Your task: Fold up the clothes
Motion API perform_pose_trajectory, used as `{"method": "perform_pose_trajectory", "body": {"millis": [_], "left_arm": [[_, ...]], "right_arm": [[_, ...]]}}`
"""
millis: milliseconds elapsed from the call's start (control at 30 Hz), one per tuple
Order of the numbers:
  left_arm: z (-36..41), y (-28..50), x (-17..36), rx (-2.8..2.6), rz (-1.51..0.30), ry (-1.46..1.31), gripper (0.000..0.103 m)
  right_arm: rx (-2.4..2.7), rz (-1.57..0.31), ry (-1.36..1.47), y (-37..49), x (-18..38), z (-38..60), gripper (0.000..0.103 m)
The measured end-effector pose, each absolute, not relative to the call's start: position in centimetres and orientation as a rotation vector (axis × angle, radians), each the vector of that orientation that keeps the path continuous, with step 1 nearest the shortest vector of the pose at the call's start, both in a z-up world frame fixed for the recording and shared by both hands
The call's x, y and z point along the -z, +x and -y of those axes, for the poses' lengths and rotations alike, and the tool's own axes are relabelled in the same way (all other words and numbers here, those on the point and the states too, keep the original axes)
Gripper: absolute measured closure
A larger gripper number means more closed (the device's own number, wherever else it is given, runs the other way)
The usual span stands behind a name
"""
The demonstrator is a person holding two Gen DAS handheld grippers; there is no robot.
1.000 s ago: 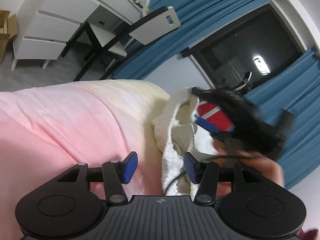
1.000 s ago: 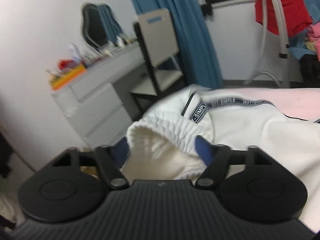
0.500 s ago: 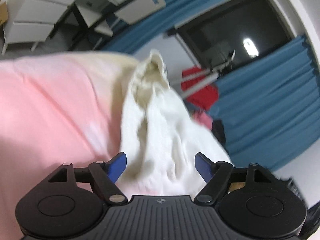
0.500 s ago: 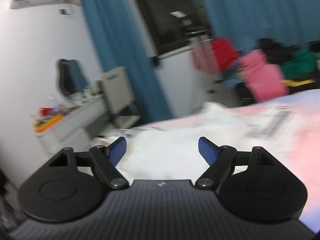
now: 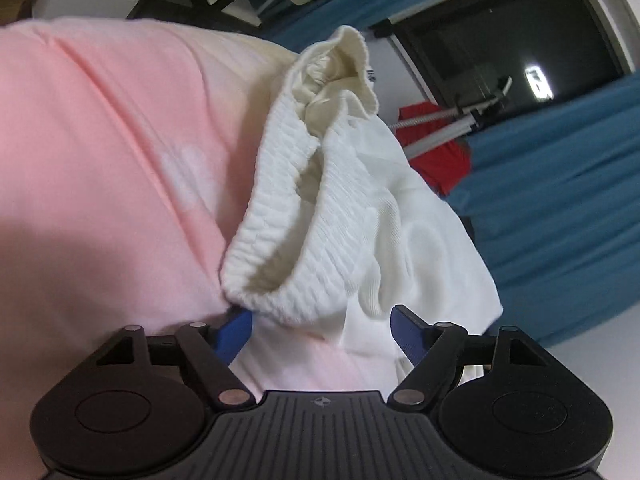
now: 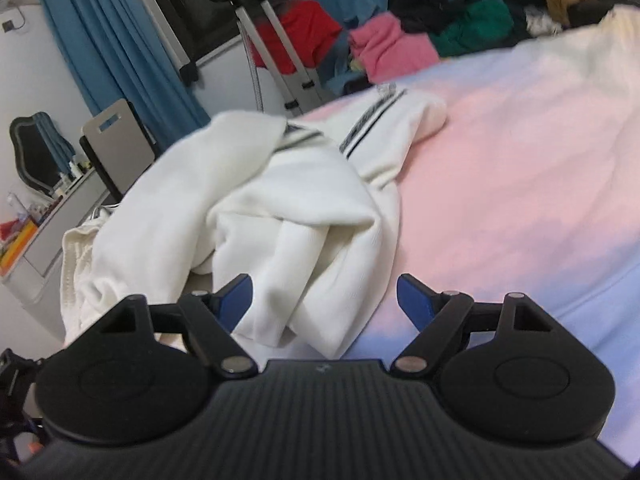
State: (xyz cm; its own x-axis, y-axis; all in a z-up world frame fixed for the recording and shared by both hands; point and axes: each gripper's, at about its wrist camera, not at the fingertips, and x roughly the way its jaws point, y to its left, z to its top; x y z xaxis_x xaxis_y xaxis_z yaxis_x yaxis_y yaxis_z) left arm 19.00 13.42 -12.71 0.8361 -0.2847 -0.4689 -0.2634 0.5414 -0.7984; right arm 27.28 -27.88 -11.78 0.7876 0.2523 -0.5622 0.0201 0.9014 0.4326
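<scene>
Fingers of the left gripper (image 5: 320,330) stood wide apart and held nothing, blue pads splayed to either side. The ribbed waistband of the white garment (image 5: 340,208) sagged just above and between them, its lowest loop touching or nearly touching the left-hand pad; whether it truly touched could not be told. From there the cloth rose in a crumpled heap away from the gripper, its far cuff standing up in a puckered mouth.

The right gripper (image 6: 324,298) was likewise spread wide and empty. The same white garment (image 6: 288,216) lay bunched directly ahead of it, folds reaching down between the pads and spilling toward the left-hand one. A sleeve or leg with a dark stripe and lettered band stretched farther off, lying flat.

All of this rested on a pink bedsheet (image 6: 500,184) that shaded to pale blue near the right gripper. Beyond the bed stood a grey-backed chair (image 6: 116,144) beside a white dresser (image 6: 52,216) with a dark-framed mirror. Blue curtains (image 6: 120,52) flanked a dark window (image 5: 508,36). A metal stand (image 6: 280,60) carried a red garment (image 6: 304,36), and a heap of pink, green and black clothes (image 6: 432,36) lay at the far edge of the bed.
</scene>
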Motion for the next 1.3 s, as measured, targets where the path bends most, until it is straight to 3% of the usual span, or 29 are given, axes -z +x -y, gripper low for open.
{"method": "perform_pose_trajectory", "body": {"millis": [133, 200, 267, 300, 333, 433, 567, 800, 867, 1067, 1300], "left_arm": [[-12.3, 20.7, 12.9, -0.021, -0.552, -0.973, 0.023], [-11.7, 21.3, 12.4, -0.064, -0.530, -0.910, 0.032], [-11.7, 21.5, 12.0, -0.092, -0.515, -0.874, 0.047], [-12.0, 21.6, 12.1, -0.096, -0.516, -0.877, 0.049], [-12.3, 21.6, 12.1, -0.096, -0.520, -0.888, 0.053], [-13.3, 21.2, 11.3, -0.095, -0.494, -0.930, 0.063], [-15.2, 20.0, 8.7, -0.103, -0.369, -0.948, 0.071], [-21.1, 16.6, 5.7, -0.138, -0.224, -1.077, 0.076], [-22.7, 15.1, 5.7, -0.155, -0.214, -1.113, 0.082], [-28.6, 10.4, 4.2, -0.176, -0.165, -1.163, 0.083], [-30.2, 10.4, 5.8, -0.250, -0.282, -1.212, 0.082]], "right_arm": [[-0.134, -0.674, 0.431, 28.9, 14.1, 28.0, 0.022], [-0.147, -0.667, 0.464, 29.8, 14.8, 28.3, 0.022], [-0.154, -0.646, 0.496, 30.3, 15.1, 28.2, 0.029], [-0.156, -0.636, 0.506, 30.5, 15.2, 27.9, 0.042], [-0.155, -0.627, 0.507, 30.5, 15.2, 27.6, 0.063], [-0.121, -0.601, 0.466, 30.2, 13.8, 26.9, 0.084], [-0.081, -0.594, 0.366, 29.3, 11.5, 26.7, 0.090], [0.029, -0.524, 0.231, 26.0, 7.6, 27.2, 0.097], [0.047, -0.509, 0.240, 24.9, 6.5, 27.9, 0.097], [0.044, -0.465, 0.184, 21.5, 4.3, 28.6, 0.098], [-0.047, -0.497, 0.105, 16.9, 4.3, 27.1, 0.097]]}}
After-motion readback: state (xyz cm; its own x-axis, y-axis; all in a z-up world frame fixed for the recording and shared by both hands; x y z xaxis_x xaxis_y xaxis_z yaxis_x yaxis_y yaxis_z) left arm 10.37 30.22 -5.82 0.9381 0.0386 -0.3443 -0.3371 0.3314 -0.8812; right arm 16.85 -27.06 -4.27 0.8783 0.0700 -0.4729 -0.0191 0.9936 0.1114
